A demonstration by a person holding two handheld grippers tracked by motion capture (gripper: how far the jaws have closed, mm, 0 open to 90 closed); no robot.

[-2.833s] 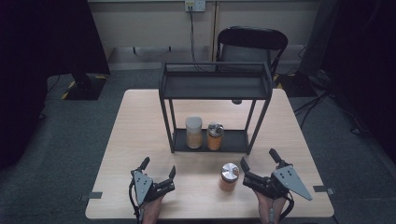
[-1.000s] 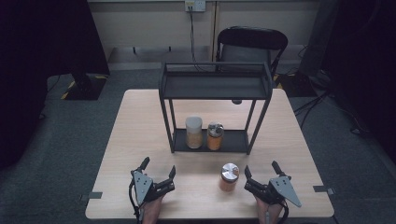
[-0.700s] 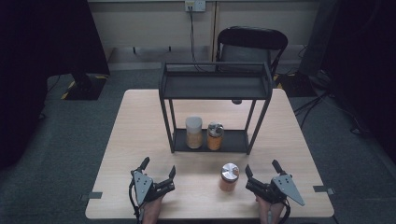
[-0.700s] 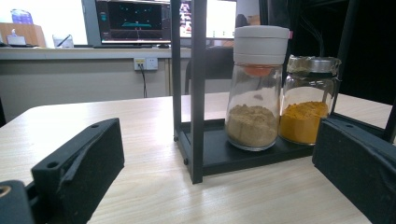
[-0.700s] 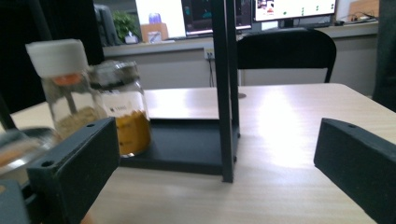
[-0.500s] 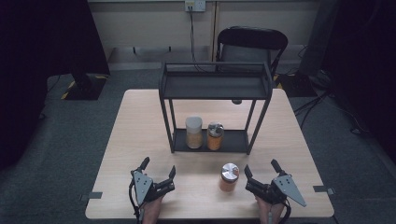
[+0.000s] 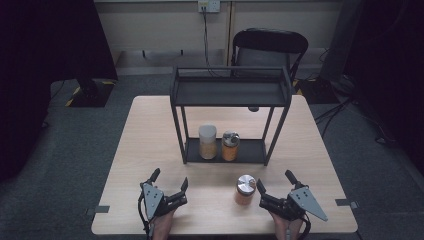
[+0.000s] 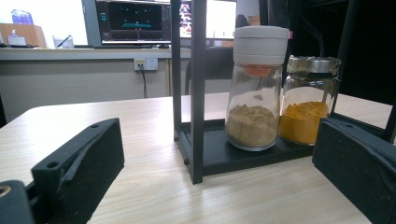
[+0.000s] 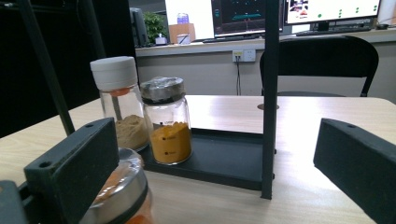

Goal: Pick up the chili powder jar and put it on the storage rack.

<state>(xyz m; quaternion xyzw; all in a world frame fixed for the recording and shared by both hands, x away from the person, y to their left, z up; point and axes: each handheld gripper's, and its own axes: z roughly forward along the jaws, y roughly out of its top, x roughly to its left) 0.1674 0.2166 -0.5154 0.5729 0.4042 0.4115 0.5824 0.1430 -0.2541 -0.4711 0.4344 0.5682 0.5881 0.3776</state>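
Tongs are held parted and empty: left gripper (image 7: 170, 186), right gripper (image 7: 276, 188). A metal-lidded jar (image 7: 245, 189) is seen just left of the right gripper, untouched.

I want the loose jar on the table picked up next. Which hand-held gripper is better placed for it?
The right hand-held gripper, probably. It sits open right beside the loose jar, whose metal lid shows by its jaw in the right gripper view. The left hand-held gripper, also open, is farther away.
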